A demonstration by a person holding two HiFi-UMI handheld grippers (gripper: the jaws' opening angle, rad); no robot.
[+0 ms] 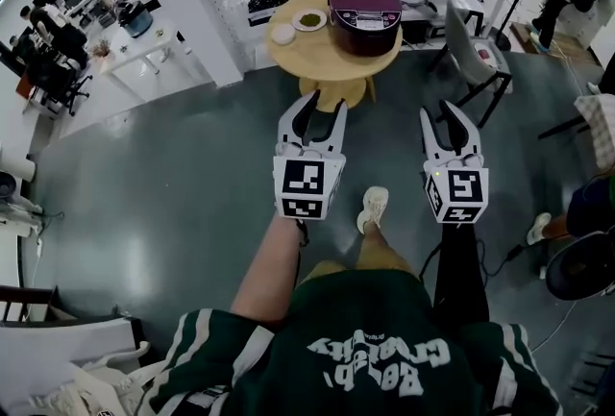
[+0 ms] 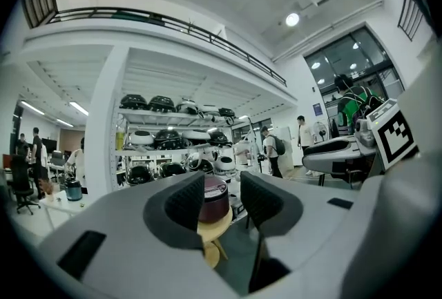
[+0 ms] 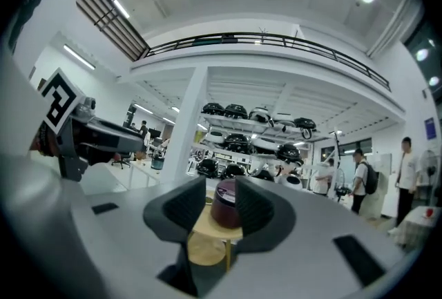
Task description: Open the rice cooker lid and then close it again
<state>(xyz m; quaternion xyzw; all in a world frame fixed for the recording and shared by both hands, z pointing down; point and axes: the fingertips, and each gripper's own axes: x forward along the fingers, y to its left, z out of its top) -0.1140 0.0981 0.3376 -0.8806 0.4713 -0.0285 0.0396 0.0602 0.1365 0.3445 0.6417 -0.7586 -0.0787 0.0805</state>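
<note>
Left gripper (image 1: 325, 104): fingers apart, nothing between them.
Right gripper (image 1: 437, 114): fingers apart, likewise empty.
Rice cooker (image 1: 364, 12): lid down, on the round bench (image 1: 300, 57), well ahead of both pairs of fingers.
Shove risk: fingers arriving level may push the cooker's body instead of pressing its catch, sliding it across the bench.
Bowl risk: a green-filled bowl (image 1: 309, 19) and a white bowl (image 1: 282, 34) sit ahead of the left fingers, just beside the cooker, and a wide left approach could knock them.
Chair risk: a chair (image 1: 468, 47) stands beyond the right fingers and could snag that side.
Lid risk: a sprung lid may jump up into fingers hovering above it.
</note>
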